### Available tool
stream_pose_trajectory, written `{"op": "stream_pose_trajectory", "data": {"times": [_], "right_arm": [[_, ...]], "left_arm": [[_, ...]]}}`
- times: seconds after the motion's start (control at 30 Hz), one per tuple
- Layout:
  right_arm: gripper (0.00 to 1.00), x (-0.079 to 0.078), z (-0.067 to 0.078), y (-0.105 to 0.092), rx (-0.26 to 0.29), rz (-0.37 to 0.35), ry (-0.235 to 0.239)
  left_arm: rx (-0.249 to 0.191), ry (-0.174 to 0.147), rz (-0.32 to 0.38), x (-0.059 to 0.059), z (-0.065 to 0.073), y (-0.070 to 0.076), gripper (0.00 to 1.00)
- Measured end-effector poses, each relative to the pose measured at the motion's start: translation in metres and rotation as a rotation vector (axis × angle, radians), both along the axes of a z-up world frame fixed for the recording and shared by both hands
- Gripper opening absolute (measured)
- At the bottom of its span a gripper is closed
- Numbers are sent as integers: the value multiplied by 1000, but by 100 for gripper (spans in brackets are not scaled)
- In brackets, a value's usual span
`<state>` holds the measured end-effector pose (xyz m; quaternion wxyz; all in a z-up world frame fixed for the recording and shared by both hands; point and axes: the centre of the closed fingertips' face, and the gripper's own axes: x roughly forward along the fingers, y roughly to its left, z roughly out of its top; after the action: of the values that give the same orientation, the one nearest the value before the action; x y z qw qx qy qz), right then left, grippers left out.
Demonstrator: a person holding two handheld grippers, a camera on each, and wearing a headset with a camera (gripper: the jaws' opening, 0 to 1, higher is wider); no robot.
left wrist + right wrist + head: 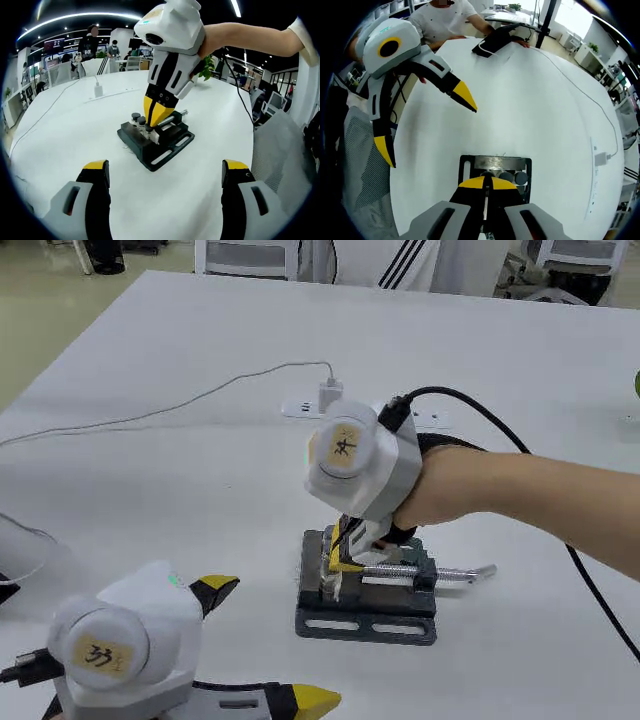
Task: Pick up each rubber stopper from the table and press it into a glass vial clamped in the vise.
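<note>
Closed R gripper (486,181) tips over vials (521,177) in vise (495,162), maybe touching.

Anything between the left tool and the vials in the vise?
Yes. The right tool, shut, sits right over the vials in the vise, blocking the left tool from above. The table between them looks bare.

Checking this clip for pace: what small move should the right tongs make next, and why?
Probably press the right tongs straight down a little: their tips are shut and sit over the vials in the vise, seemingly set to press one closed. The left tongs hang open, apart.
</note>
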<state>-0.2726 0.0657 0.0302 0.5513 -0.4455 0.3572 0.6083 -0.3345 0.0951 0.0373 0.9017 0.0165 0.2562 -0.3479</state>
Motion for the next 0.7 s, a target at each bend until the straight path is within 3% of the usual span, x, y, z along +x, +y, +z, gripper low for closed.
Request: {"op": "stream_pose_trajectory", "data": {"times": [0.37,0.4,0.43,0.47,0.53,0.63,0.7], "right_arm": [[2,5,0,2,85,-21,4],[7,12,2,1,98,-34,-39],[14,13,3,-1,96,-15,-52],[22,11,5,-4,108,-17,-51],[29,12,12,-7,152,-53,-53],[39,5,26,-15,272,-155,8],[49,-1,29,-24,304,-187,41]], "left_arm": [[1,2,19,2,1,6,93],[4,2,22,2,0,7,93],[4,2,22,2,1,7,93],[5,1,25,3,1,7,93],[2,2,28,3,1,6,93],[3,1,28,5,2,7,93],[2,1,26,5,2,6,93]]}}
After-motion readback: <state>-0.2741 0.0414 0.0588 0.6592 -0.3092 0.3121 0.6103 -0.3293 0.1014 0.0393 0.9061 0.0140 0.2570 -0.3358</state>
